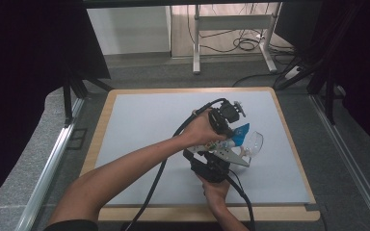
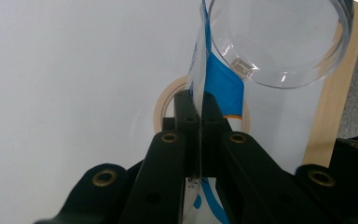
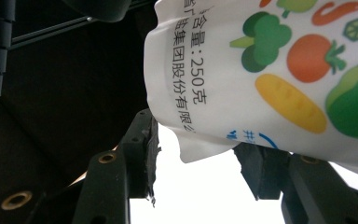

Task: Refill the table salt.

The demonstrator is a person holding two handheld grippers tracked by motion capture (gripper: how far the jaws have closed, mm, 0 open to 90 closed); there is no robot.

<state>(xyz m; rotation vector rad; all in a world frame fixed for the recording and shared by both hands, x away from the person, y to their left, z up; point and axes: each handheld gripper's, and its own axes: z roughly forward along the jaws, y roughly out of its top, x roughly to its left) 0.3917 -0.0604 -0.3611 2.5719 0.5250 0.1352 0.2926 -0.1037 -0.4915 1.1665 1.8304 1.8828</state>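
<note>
A white pouch with a blue top end and printed vegetables hangs tilted above the table, its blue corner toward a clear plastic cup. My left gripper is shut on the pouch's thin top edge, with the film pinched between the pads in the left gripper view. The cup's mouth is just beyond it. My right gripper sits below the pouch; in the right gripper view its jaws stand apart, the pouch's lower corner hangs over the gap, and no pad visibly presses on it.
A tape ring lies flat on the white mat under the pouch. The mat covers a wooden board. Black cables trail from both grippers toward the near edge. A desk frame stands on the floor beyond.
</note>
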